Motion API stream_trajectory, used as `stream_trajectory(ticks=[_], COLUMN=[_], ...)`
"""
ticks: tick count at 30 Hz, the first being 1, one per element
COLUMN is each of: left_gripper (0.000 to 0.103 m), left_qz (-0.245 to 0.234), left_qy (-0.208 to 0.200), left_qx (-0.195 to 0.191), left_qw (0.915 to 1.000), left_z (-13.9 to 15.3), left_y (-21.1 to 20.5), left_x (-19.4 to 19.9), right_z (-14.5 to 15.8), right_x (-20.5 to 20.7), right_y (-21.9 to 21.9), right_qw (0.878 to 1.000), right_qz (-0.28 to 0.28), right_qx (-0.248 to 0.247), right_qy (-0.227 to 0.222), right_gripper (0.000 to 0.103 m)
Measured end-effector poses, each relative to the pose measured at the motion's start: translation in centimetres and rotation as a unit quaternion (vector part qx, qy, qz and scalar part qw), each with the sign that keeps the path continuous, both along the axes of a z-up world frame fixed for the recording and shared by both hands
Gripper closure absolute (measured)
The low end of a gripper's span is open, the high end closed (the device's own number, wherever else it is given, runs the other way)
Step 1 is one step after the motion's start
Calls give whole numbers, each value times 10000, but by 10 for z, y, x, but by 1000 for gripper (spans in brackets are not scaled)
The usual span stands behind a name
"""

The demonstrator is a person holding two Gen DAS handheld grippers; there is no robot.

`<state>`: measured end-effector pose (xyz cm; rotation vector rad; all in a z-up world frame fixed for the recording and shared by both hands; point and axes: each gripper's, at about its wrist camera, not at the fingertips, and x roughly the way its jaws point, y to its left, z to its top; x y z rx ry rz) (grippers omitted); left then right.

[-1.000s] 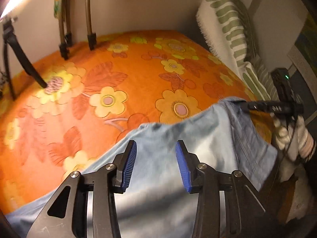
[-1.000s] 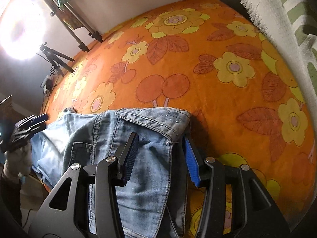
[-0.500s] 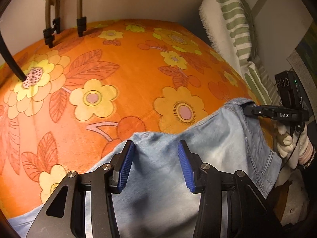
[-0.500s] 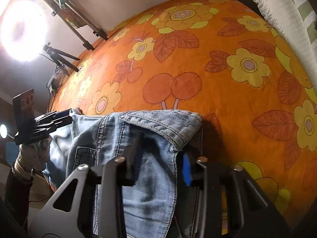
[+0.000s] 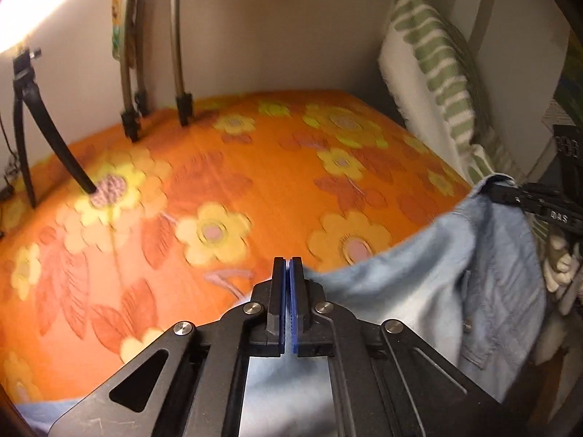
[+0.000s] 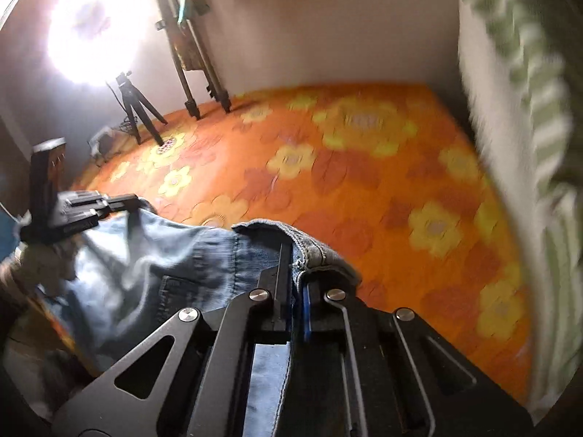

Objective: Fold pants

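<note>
pants (image 6: 204, 255): light-blue denim | rumpled | waistband pinched, right hand-held gripper (image 6: 297, 255)

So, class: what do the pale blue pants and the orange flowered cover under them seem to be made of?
The pale blue pants look like washed cotton denim: twill grain, stitched seams, a thick hemmed waistband. The orange flowered cover looks like matte woven cloth, perhaps cotton; blur hides the weave.

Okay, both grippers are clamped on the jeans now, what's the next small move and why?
Probably lift both a little and carry the jeans forward over the orange bedspread. The left gripper and right gripper each pinch denim, and much of the fabric hangs off the near edge.
</note>
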<state>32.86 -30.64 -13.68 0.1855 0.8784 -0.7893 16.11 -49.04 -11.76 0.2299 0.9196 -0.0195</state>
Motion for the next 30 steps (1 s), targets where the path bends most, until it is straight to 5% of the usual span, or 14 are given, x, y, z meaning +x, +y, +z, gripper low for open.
stream_trajectory(ticks=[5, 9, 14, 16, 19, 24, 30], left_gripper=[103, 103, 95, 95, 90, 85, 76], left_qz=[310, 179, 85, 164, 251, 197, 2], left_qy=[98, -28, -242, -237, -207, -406, -82], left_qx=[116, 194, 184, 94, 97, 654, 867], left_qw=[9994, 9996, 9995, 9995, 9994, 9968, 9962], left_z=[-8, 8, 41, 53, 60, 50, 21], left_y=[-6, 7, 49, 74, 107, 153, 196], left_x=[20, 8, -20, -32, -50, -93, -136], right_z=[-25, -50, -32, -20, -3, 11, -8], right_x=[16, 19, -1, -18, -45, -95, -140], right_y=[-2, -12, -15, -6, 11, 28, 68], right_qw=[9980, 9967, 9977, 9982, 9977, 9986, 9971], right_qz=[-84, -34, -83, -59, -29, 2, 403], right_qx=[-448, -230, 89, -12, -443, -329, -51], right_qy=[430, 774, 664, 602, 508, 417, 641], right_gripper=[100, 100, 94, 90, 68, 65, 65])
